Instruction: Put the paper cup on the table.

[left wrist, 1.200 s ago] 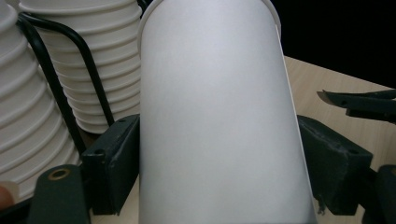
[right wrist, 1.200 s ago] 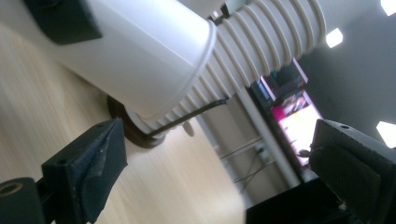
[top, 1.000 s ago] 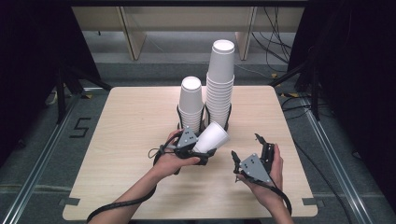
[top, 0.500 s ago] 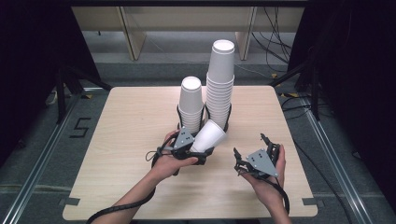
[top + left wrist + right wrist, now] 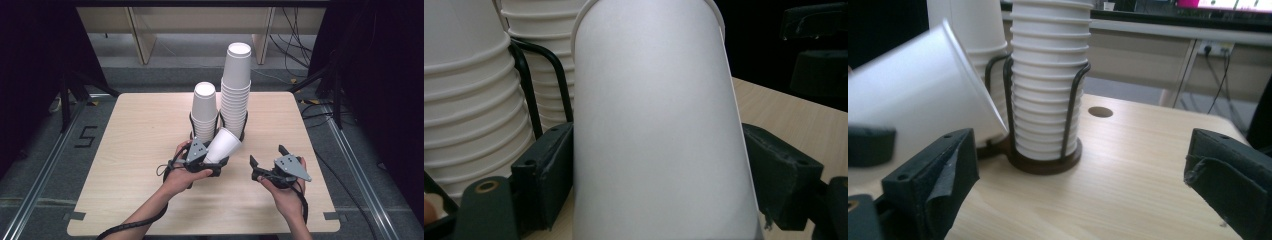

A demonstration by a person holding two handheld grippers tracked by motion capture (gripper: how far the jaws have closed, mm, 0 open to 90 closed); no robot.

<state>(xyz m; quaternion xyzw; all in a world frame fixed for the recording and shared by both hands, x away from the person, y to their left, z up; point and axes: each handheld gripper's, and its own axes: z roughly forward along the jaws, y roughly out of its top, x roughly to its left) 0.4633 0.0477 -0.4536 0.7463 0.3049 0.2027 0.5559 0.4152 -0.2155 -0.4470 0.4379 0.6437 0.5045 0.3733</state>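
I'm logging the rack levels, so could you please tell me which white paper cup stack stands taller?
The right-hand white paper cup stack stands taller: its top rises well above the shorter left stack beside it in the black wire holder.

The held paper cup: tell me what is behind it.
Behind the cup in the left gripper stand two cup stacks in a black wire holder. The holder's base is partly covered.

1. The high view was evenly lit from above; the surface (image 5: 150, 150) read bright while the surroundings fell to near black.
2. Shadows under the cup stacks (image 5: 235, 90) were soft and short.
3. In the left gripper view, the held cup (image 5: 659, 130) was close, softly focused, without glare.
4. In the right gripper view, the tilted cup (image 5: 918, 95) and near jaws were blurred; the far background was also soft.
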